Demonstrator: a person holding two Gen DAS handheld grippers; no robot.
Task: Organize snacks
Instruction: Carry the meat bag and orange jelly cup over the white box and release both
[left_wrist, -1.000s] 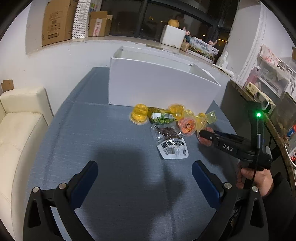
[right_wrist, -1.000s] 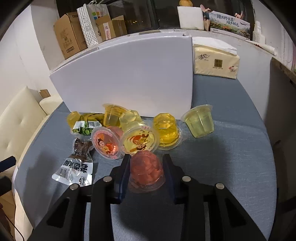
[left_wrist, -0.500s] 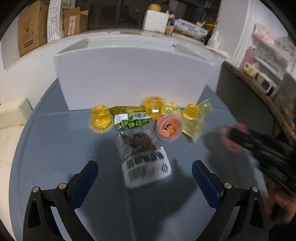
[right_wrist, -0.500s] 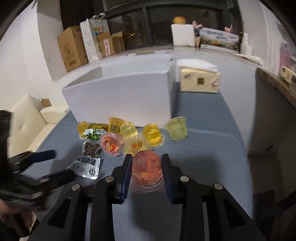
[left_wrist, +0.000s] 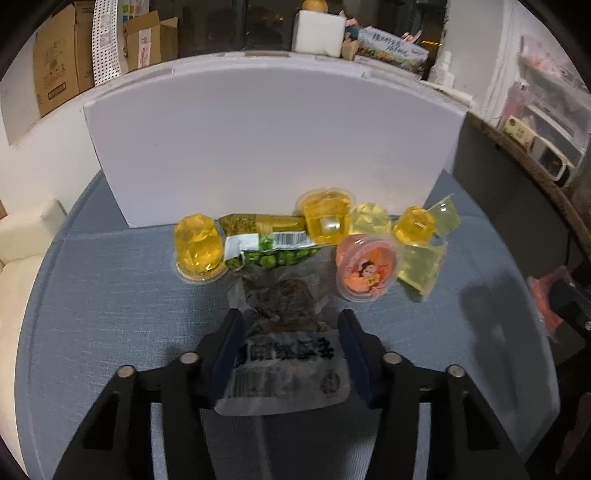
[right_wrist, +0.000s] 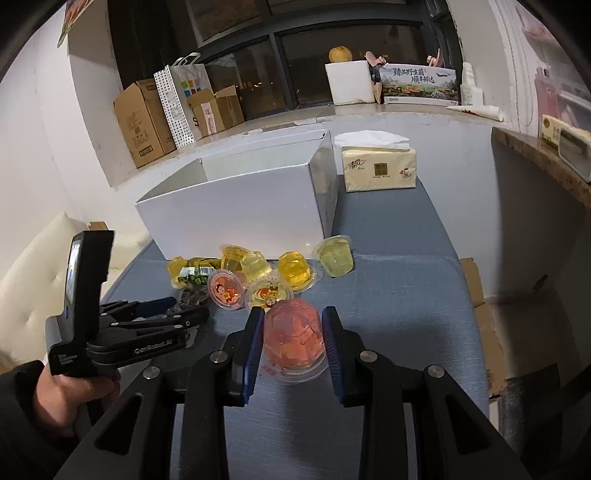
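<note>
From your left wrist, your left claw (left_wrist: 288, 343) pinches the dark snack packet (left_wrist: 284, 347) low over the blue surface (left_wrist: 110, 314), in front of the jelly cups and the white box (left_wrist: 266, 144). From your right wrist, your right claw (right_wrist: 291, 341) grips the pink jelly cup (right_wrist: 293, 341), held above the surface, short of the box (right_wrist: 240, 210).

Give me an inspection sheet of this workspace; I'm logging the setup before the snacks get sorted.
Surface: blue-grey cloth table.
Job's things: white box, open-topped; jelly cups and green snack packet clustered before it; dark snack pouch; pink jelly cup.
Clutter: tissue pack behind the box.
Grippers: left claw straddles the pouch, grip uncertain; right claw shut on the pink jelly cup.
Cables: nothing seen.
Surroundings: cardboard boxes on the sill, cream sofa.
</note>
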